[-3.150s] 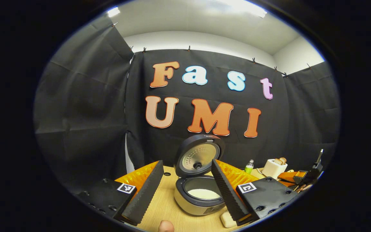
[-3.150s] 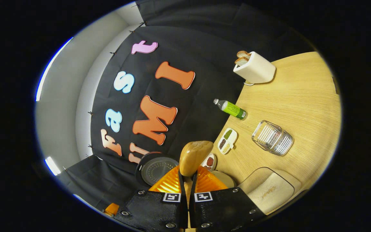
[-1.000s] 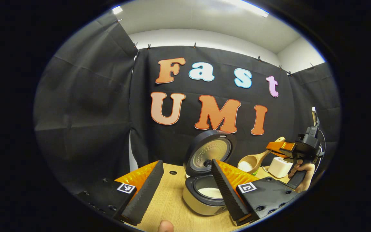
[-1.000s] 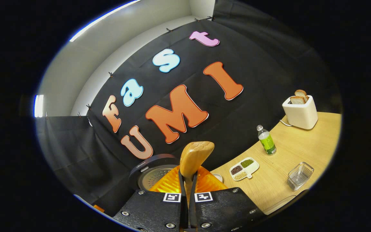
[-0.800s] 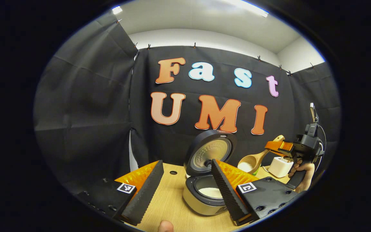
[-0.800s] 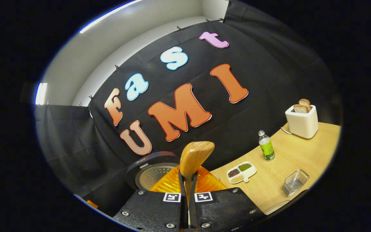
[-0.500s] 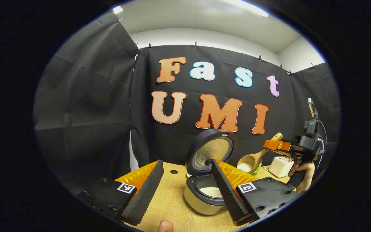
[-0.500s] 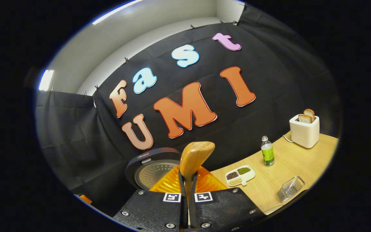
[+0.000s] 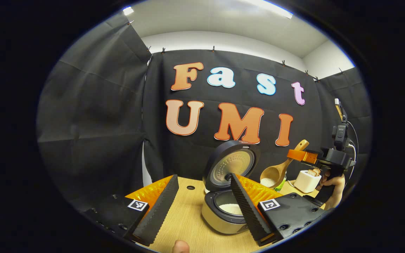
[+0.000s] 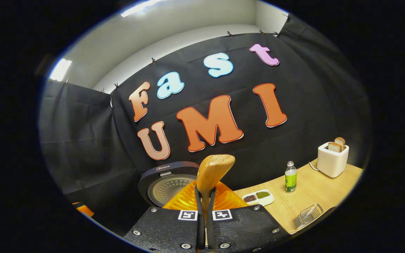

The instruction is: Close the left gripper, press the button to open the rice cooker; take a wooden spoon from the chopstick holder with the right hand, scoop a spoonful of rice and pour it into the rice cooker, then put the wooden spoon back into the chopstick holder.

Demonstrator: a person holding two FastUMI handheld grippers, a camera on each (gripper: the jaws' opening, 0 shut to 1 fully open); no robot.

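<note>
In the left gripper view the rice cooker (image 9: 223, 214) stands open on the wooden table, its lid (image 9: 231, 166) upright and white rice (image 9: 231, 208) in the pot. My left gripper (image 9: 202, 207) hangs open in front of it, holding nothing. To the cooker's right, a hand (image 9: 333, 184) holds my right gripper (image 9: 299, 155) in the air. It is shut on the wooden spoon (image 9: 272, 174), whose bowl holds rice, beside and above the cooker's right rim. In the right gripper view my right gripper (image 10: 205, 193) clamps the spoon's handle, and the wooden spoon (image 10: 213, 170) rises ahead, the cooker lid (image 10: 165, 187) behind it.
A white toaster (image 10: 332, 159) with bread, a green bottle (image 10: 289, 181), a divided dish of beans (image 10: 258, 197) and the slotted chopstick holder (image 10: 308, 215) sit on the table (image 10: 315, 191) to the right. The toaster (image 9: 308, 179) also stands behind the spoon. A thumb (image 9: 180, 246) shows at the bottom.
My right gripper has risen and rolled level with the rice-filled spoon, which now sits higher beside the cooker. The left gripper has stayed open and almost still.
</note>
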